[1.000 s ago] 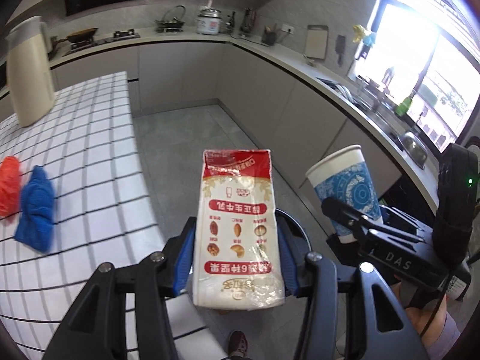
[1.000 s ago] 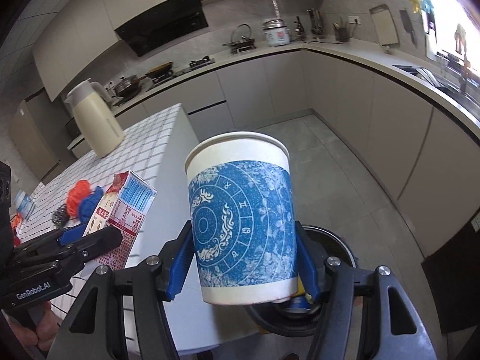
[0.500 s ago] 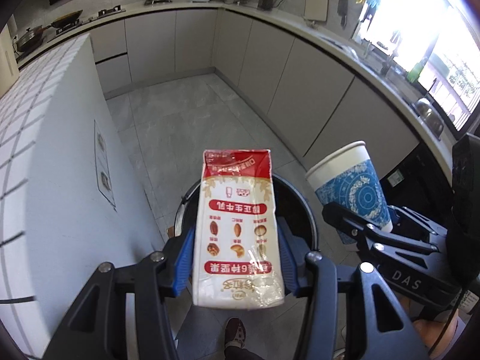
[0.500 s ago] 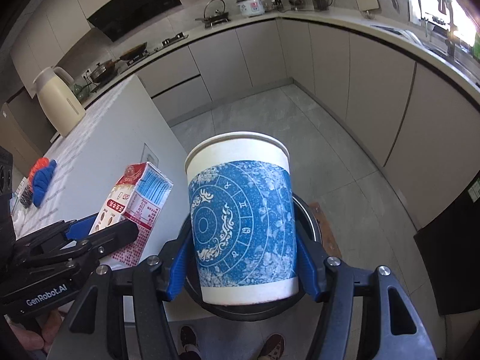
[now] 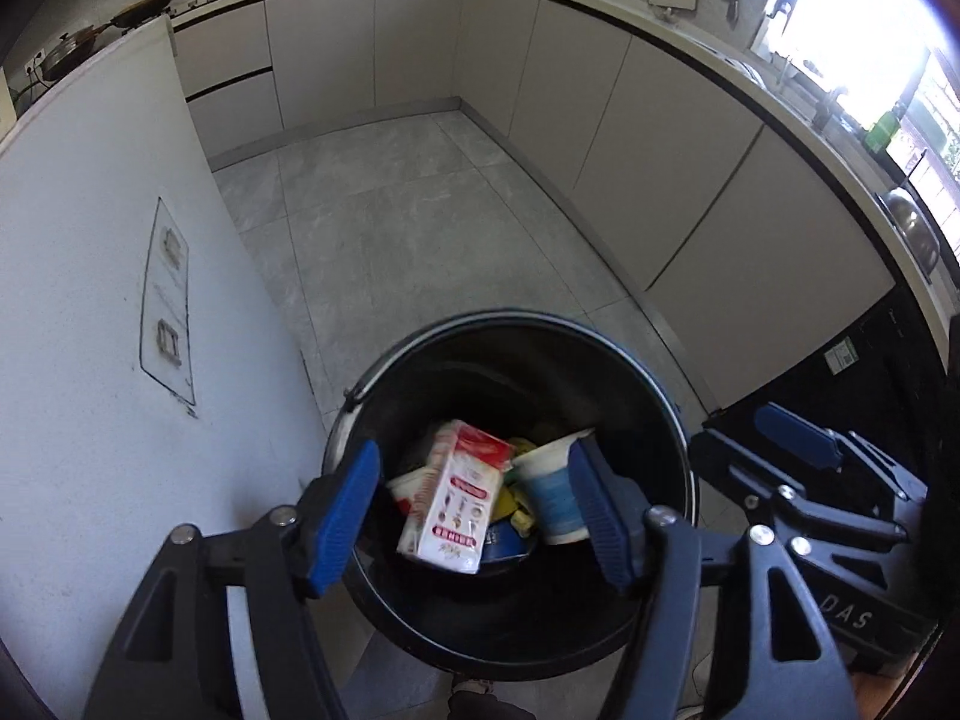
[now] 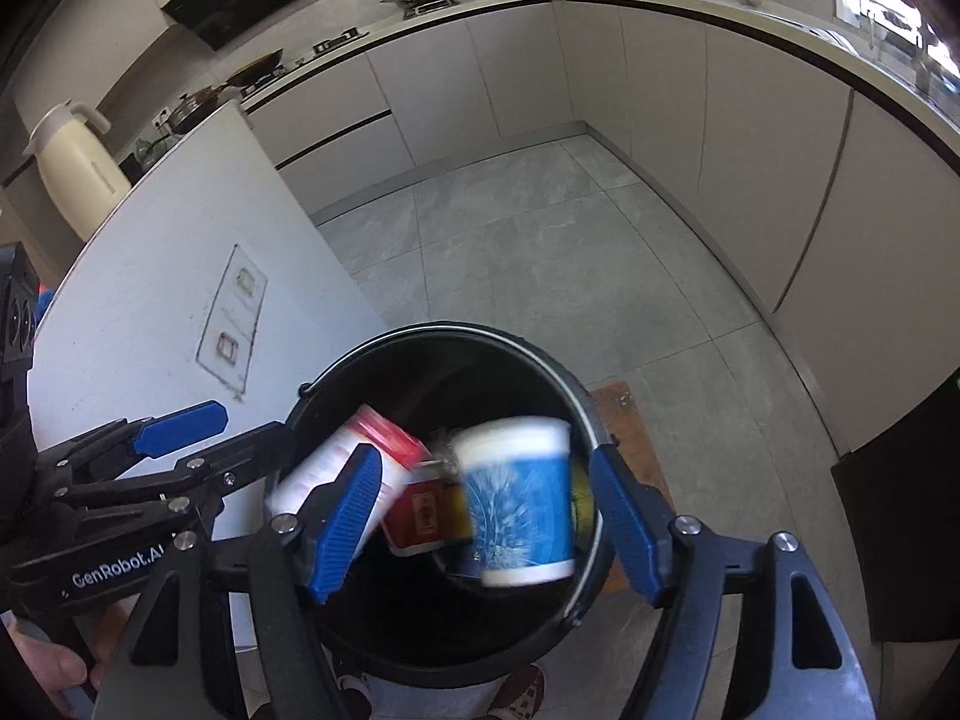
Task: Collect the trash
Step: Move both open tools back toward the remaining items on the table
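Paper cup and carton now binned.

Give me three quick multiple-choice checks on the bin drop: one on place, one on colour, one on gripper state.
1. Where is the carton?
A. on the counter
B. inside the bin
C. on the floor

2. What colour is the band on the cup?
A. blue
B. green
C. black

3. How are the left gripper and right gripper?
A. both shut on trash
B. only the left open
C. both open

Answers:
1. B, the carton lies among trash within the black rim.
2. A, a blue printed band wraps the white cup.
3. C, each pair of blue pads stands wide apart, gripping nothing.
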`<state>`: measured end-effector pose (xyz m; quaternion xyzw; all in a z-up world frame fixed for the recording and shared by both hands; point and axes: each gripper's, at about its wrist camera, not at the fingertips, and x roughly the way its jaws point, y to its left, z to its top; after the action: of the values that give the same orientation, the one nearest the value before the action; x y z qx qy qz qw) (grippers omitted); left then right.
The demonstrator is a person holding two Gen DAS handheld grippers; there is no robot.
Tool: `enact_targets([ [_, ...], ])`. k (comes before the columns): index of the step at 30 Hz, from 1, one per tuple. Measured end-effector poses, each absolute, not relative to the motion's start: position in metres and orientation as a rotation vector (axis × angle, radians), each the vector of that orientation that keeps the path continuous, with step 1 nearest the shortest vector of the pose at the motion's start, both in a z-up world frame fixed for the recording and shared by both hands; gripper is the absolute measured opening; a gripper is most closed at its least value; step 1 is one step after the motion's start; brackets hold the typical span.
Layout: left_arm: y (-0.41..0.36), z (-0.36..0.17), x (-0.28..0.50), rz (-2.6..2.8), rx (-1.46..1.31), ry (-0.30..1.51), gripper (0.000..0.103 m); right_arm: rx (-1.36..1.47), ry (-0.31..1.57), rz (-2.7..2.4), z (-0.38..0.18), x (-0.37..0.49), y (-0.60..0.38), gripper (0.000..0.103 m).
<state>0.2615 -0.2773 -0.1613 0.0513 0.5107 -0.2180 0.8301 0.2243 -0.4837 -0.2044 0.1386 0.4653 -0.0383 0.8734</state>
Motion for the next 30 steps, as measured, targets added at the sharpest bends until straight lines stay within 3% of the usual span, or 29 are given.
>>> enact_targets([
  [12,-0.246,-0.059,0.242,-0.454,0.082,0.982,0.067,0.299,0.886,-0.090,-0.123,0.210,-0.467,0.074],
  [30,-0.117,0.013,0.239,-0.307,0.029,0.866,0.068,0.249,0.821,-0.012,-0.031,0.221,-0.339,0.074],
])
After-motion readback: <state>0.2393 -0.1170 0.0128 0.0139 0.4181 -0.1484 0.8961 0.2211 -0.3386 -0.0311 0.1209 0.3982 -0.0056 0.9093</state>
